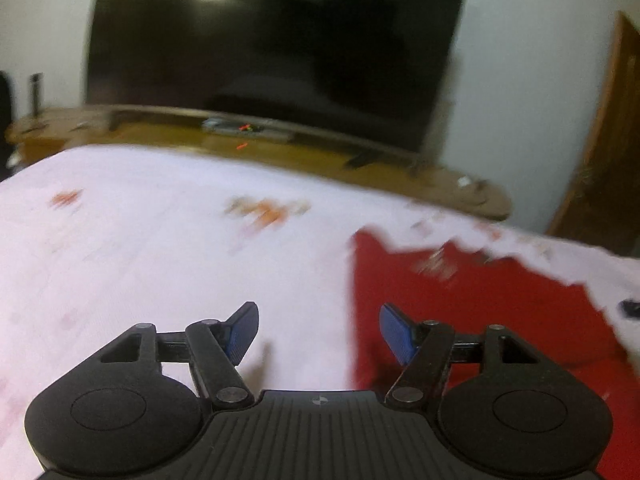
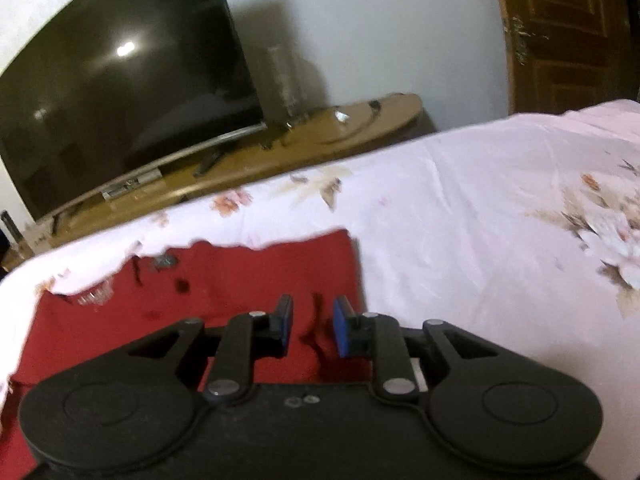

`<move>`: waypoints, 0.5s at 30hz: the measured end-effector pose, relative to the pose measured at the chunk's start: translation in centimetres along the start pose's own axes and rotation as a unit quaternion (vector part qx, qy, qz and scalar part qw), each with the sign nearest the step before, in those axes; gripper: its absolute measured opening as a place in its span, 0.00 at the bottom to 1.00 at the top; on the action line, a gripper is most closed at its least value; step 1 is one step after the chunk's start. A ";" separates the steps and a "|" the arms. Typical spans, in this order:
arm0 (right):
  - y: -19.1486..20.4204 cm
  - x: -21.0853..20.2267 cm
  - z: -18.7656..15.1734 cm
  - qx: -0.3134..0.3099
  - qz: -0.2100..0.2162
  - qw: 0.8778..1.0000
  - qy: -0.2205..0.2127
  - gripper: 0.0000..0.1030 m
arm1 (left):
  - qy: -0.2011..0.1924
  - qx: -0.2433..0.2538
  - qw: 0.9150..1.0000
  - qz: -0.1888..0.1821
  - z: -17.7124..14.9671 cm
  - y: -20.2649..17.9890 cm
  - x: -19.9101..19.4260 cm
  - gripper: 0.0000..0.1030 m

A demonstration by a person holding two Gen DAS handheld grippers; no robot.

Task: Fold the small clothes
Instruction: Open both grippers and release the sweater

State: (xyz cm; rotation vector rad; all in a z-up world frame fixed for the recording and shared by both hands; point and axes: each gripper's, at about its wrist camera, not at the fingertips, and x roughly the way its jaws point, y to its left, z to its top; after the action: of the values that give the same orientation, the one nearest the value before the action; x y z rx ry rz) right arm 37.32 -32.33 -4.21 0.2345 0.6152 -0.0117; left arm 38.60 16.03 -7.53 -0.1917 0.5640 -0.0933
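Flat red cloth [image 2: 240, 276] on smooth floral bedsheet [image 2: 480, 200].

Bedsheet print [image 1: 264, 212] (left view) blurred

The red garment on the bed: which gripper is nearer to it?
Right. The right gripper is directly over the red garment, jaws slightly apart with nothing between them. The left gripper sits at the garment's left edge, mostly over the floral sheet, jaws wide.
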 end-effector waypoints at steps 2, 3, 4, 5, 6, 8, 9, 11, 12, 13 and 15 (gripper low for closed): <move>1.2 1.1 0.3 -0.007 0.012 1.000 0.006 0.22 | -0.008 0.029 0.999 -0.028 1.8 -2.7 2.1 0.65; 1.9 1.6 0.2 -0.014 0.017 1.000 0.010 0.21 | -0.007 0.041 0.998 -0.047 2.5 -4.2 3.3 0.65; 2.9 2.3 0.1 -0.025 0.023 0.999 0.012 0.21 | -0.002 0.053 0.997 -0.055 2.9 -5.4 4.5 0.65; 3.7 2.9 0.0 -0.038 0.026 0.999 0.015 0.21 | 0.004 0.066 0.996 -0.055 3.1 -6.4 5.7 0.65; 4.3 3.5 -0.2 -0.048 0.027 0.998 0.018 0.21 | 0.010 0.075 0.996 -0.054 3.1 -7.1 6.9 0.65; 4.6 4.7 -0.5 -0.048 0.026 0.998 0.030 0.21 | 0.029 0.080 0.995 -0.046 3.0 -7.5 9.4 0.65; 4.5 5.2 -0.7 -0.047 0.022 0.998 0.036 0.21 | 0.038 0.085 0.995 -0.034 2.8 -7.5 10.4 0.65; 3.7 6.2 -1.0 -0.044 0.007 0.998 0.045 0.19 | 0.066 0.087 0.994 0.004 2.0 -6.4 12.3 0.65; 3.4 6.3 -1.2 -0.040 0.005 0.998 0.045 0.18 | 0.075 0.085 0.993 0.014 1.5 -5.7 12.9 0.68; 2.9 6.3 -1.2 -0.035 0.010 0.998 0.042 0.18 | 0.069 0.073 0.995 0.014 1.0 -4.9 13.0 0.81; 2.5 6.2 -1.1 -0.033 0.015 0.999 0.039 0.18 | 0.070 0.046 0.996 0.003 1.1 -3.9 12.9 0.81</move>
State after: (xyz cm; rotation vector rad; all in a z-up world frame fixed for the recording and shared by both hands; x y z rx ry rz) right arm 41.94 -29.24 -8.09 0.1811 0.6885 0.0462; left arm 49.86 10.56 -12.55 -0.0948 0.6990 -0.1274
